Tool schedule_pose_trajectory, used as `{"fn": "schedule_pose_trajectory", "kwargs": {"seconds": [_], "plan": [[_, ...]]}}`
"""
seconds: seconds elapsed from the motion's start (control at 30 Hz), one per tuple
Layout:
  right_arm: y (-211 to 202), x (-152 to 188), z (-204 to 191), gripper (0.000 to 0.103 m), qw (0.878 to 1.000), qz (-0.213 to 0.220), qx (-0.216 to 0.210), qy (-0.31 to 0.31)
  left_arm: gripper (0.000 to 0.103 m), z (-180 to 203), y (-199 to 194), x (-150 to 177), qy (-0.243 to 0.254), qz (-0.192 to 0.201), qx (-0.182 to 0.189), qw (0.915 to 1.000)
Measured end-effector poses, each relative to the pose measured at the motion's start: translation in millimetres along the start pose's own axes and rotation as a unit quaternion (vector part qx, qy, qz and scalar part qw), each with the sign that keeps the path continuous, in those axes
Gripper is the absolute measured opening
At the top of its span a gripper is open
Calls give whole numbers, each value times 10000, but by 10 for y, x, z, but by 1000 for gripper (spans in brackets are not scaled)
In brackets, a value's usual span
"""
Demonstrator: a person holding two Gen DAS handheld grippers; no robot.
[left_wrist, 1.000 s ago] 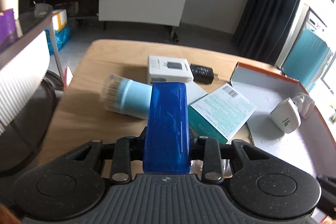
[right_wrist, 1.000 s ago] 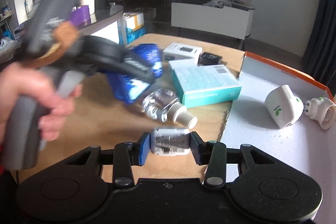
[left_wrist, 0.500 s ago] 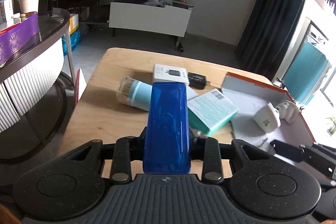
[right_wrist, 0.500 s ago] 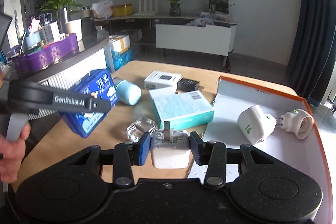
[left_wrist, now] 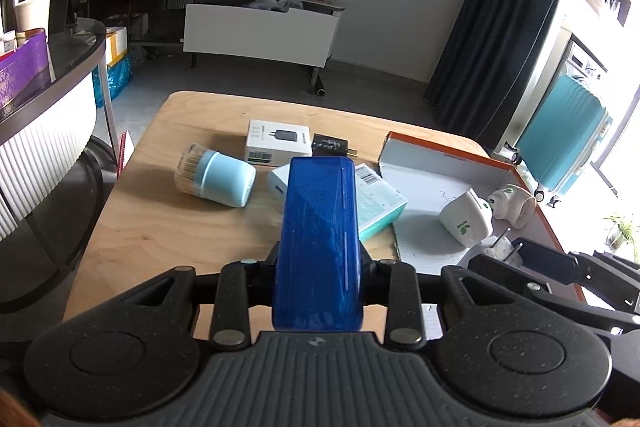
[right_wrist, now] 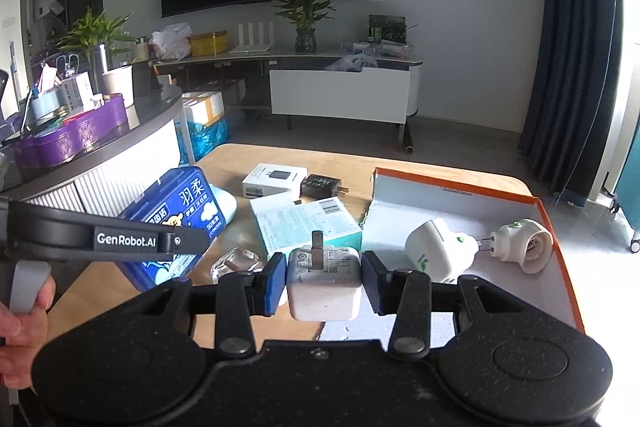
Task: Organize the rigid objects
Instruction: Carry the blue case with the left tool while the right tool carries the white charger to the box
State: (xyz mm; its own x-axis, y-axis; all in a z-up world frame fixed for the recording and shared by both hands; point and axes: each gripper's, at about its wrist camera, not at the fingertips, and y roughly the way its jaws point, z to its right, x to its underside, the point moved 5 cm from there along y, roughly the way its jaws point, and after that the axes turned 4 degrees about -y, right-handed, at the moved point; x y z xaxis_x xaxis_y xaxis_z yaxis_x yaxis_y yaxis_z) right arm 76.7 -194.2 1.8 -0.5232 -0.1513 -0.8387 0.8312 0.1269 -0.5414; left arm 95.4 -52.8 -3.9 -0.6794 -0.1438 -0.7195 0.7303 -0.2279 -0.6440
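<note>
My left gripper is shut on a blue plastic box, held above the wooden table; the box also shows in the right wrist view. My right gripper is shut on a white charger plug, prongs pointing away, near the front of an orange-edged tray. The tray holds a white plug adapter and a white socket adapter.
On the table lie a light-blue cylinder, a white charger box, a black charger, a teal carton and a clear glass piece. A curved counter stands left.
Both grippers have risen and pulled back from the table with their loads. The right gripper has moved to the front of the tray.
</note>
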Motion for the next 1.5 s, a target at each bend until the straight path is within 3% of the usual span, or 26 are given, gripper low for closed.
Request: {"fn": "schedule_pose_trajectory", "kwargs": {"seconds": [1.5], "plan": [[-359,-22,756,50,9946,332,788,590,33,797,150,14,684,-75,405,9968]]}}
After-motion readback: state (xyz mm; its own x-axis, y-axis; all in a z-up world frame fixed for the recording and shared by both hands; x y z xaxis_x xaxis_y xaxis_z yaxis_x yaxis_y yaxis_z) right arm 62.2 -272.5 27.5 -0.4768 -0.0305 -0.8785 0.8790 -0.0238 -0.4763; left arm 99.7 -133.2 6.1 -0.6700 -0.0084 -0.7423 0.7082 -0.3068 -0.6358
